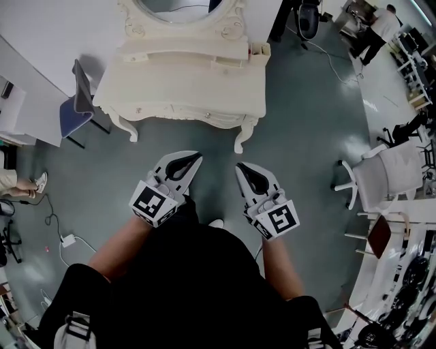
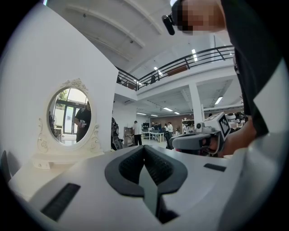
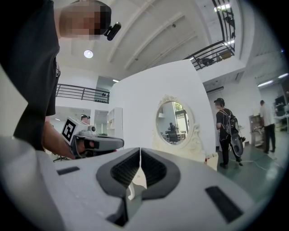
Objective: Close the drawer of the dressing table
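Note:
The cream dressing table (image 1: 184, 75) with its oval mirror (image 1: 184, 7) stands at the top of the head view. Its carved front shows small knobs (image 1: 208, 114), and no drawer visibly sticks out. My left gripper (image 1: 197, 157) and right gripper (image 1: 240, 165) are held side by side over the floor, short of the table and pointing at it. Both are shut and hold nothing. The left gripper view shows the closed pads (image 2: 144, 146) with the mirror (image 2: 69, 116) beyond. The right gripper view shows closed pads (image 3: 140, 150) and the mirror (image 3: 175, 122) ahead.
A blue chair (image 1: 78, 105) stands left of the table. A white office chair (image 1: 392, 174) is at the right. A power strip with cable (image 1: 68, 240) lies on the floor at left. A white partition (image 3: 149, 103) backs the table. People stand in the background.

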